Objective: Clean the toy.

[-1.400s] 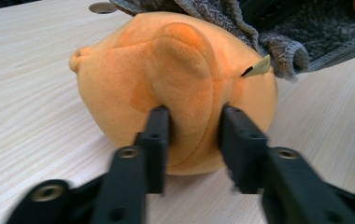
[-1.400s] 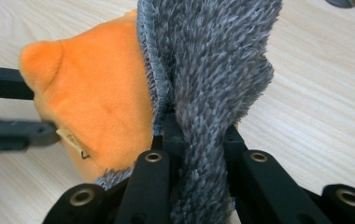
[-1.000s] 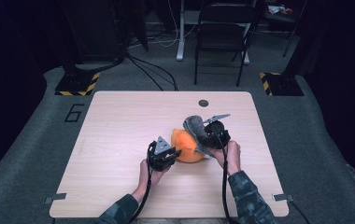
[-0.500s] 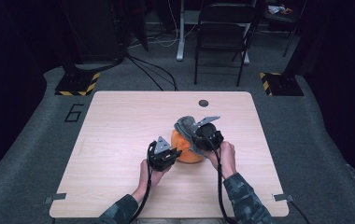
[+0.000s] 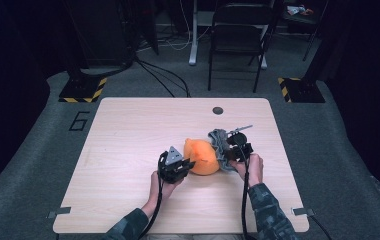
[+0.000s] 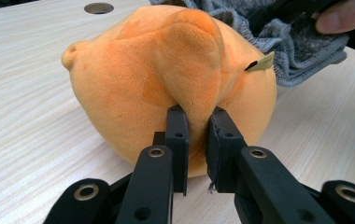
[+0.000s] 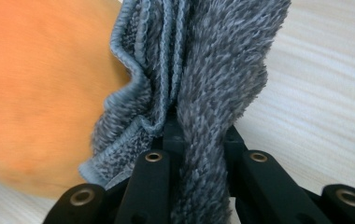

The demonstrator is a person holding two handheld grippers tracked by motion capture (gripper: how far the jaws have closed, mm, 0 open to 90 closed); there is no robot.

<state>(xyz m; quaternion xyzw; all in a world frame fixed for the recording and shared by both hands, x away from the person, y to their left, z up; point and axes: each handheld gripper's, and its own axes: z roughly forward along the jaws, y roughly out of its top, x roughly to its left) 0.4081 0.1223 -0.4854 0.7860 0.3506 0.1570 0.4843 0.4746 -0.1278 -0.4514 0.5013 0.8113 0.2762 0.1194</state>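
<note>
My left gripper (image 6: 196, 122) has its jaws pinched on a fold of the orange plush (image 6: 166, 74), which bulges up just beyond the fingertips and rests on the table (image 5: 128, 130). My right gripper (image 7: 199, 135) is clamped on the grey cloth (image 7: 203, 70) (bunched between the fingers), its pile rising past them, touching the plush beside it.

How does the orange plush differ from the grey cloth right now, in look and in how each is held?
The orange plush is rounded, stuffed and smooth; the grey cloth is flat, folded and fuzzy with a stitched hem. The left tool pinches a raised fold of the plush, while the right tool clamps the cloth's bunched layers. The plush is bulkier. Both are soft, touch each other and are gripped over the table.
</note>
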